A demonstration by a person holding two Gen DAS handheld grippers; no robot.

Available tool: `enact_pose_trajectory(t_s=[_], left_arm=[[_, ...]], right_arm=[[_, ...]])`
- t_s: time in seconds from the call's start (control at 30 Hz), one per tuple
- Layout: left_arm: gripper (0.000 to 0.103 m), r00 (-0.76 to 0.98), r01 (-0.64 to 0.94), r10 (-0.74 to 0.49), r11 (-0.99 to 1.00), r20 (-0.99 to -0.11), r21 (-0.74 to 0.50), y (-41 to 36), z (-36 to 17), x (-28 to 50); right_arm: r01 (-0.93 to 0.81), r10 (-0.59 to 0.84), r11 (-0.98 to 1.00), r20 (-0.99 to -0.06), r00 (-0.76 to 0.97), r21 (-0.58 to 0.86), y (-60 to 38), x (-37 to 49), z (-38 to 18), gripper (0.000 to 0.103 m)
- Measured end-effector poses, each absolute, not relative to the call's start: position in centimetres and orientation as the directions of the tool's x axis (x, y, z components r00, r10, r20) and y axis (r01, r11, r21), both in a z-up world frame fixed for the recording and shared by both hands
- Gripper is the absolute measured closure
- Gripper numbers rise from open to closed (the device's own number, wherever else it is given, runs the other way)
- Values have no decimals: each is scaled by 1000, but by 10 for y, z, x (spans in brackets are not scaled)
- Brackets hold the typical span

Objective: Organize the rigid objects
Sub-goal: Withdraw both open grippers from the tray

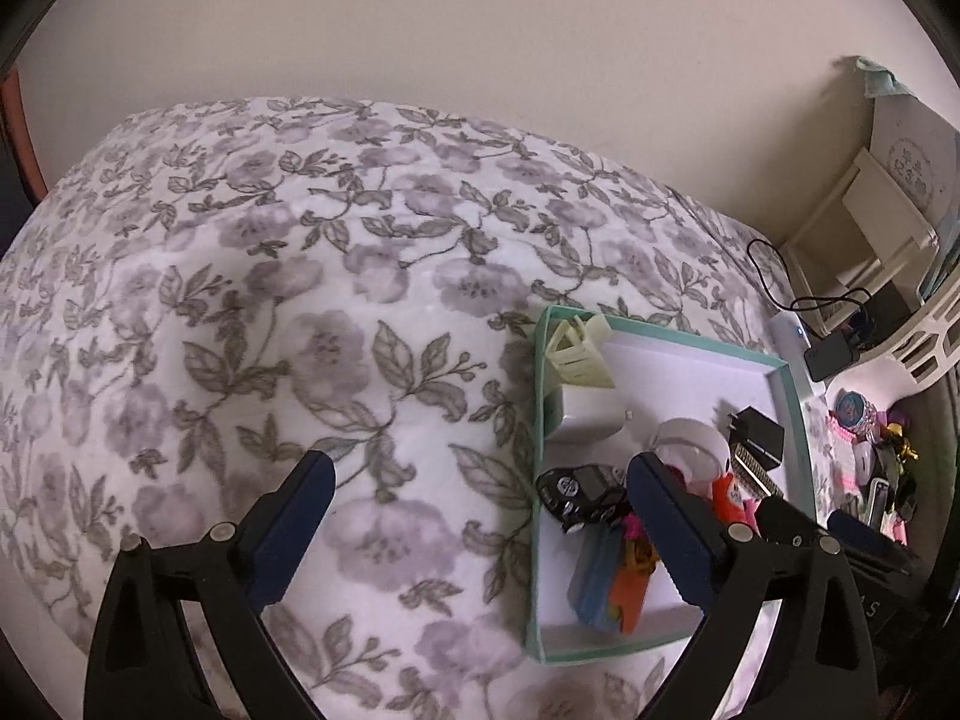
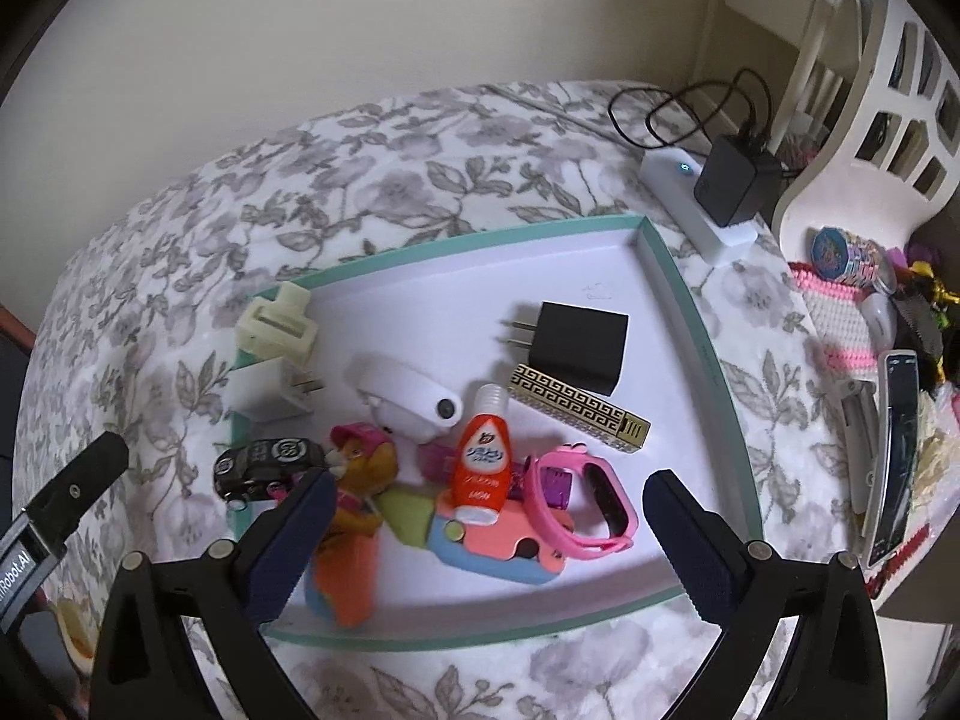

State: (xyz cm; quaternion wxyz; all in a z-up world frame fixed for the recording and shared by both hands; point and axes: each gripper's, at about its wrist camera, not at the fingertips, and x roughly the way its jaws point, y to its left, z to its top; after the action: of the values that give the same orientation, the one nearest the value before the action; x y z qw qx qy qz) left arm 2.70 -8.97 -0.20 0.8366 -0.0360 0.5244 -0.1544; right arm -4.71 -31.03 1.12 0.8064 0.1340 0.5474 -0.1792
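Note:
A shallow white tray with a teal rim [image 2: 678,276] lies on a floral blanket [image 1: 300,300]. It holds a cream clip [image 2: 277,324], a white plug [image 2: 270,393], a black toy car [image 2: 264,459], a white round device [image 2: 408,396], a black charger [image 2: 579,339], a gold-patterned bar [image 2: 579,408], an orange bottle [image 2: 483,468], a pink watch [image 2: 585,498] and a toy figure [image 2: 360,480]. My right gripper [image 2: 489,483] hangs open above the tray's near half, holding nothing. My left gripper [image 1: 480,468] is open and empty over the blanket at the tray's left rim [image 1: 540,420].
A white power strip [image 2: 696,210] with a black adapter [image 2: 735,180] and cable lies beyond the tray's far right corner. A white slotted basket [image 2: 888,120] and a heap of small items [image 2: 888,360] fill the right side. A cream wall [image 1: 480,30] stands behind the bed.

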Motion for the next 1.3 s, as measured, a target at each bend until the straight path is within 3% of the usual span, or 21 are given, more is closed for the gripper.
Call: enact_pose_trajectory(t_s=[0.4, 0.63, 1.3], left_arm=[[5, 462, 207, -259, 961, -849, -181, -64, 15, 2], [5, 514, 182, -149, 981, -845, -63, -60, 19, -6], [5, 514, 185, -134, 982, -847, -43, -59, 16, -4]], right_arm=[[396, -161, 918, -904, 396, 10, -283, -61, 31, 0], [384, -162, 923, -894, 418, 12, -278, -64, 37, 0], [375, -156, 927, -896, 416, 12, -278, -63, 36, 0]])
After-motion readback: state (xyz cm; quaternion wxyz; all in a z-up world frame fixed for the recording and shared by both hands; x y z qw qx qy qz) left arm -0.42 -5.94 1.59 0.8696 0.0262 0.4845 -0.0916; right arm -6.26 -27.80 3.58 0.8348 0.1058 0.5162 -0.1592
